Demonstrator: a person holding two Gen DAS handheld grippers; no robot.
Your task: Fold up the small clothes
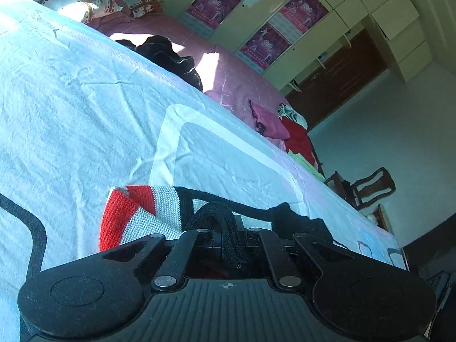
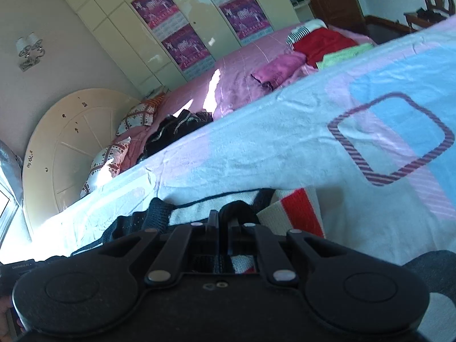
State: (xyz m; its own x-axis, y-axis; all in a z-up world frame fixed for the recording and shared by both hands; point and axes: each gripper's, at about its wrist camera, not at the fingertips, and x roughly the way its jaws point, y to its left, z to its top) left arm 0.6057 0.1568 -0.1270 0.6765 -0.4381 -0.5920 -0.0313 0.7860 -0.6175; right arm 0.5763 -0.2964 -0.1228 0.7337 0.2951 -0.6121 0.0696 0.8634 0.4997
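Note:
A small knitted sweater with red, white and black stripes (image 1: pixel 134 216) lies on the light blue bedsheet (image 1: pixel 85 108). My left gripper (image 1: pixel 225 233) is shut on its black ribbed edge, which bunches up between the jaws. The same sweater shows in the right wrist view (image 2: pixel 296 205), where my right gripper (image 2: pixel 225 228) is shut on another part of the black edge. Both grippers sit low, close to the sheet. The fingertips are hidden in the fabric.
A dark garment (image 1: pixel 171 54) (image 2: pixel 176 128) lies further up the bed. Pink, red and green clothes (image 2: pixel 313 54) are piled on the pink cover (image 1: pixel 228 77). Patterned pillows (image 1: pixel 85 0) lie by the headboard (image 2: pixel 65 148). A wardrobe (image 2: pixel 199 14) and a chair (image 1: pixel 367 185) stand beyond.

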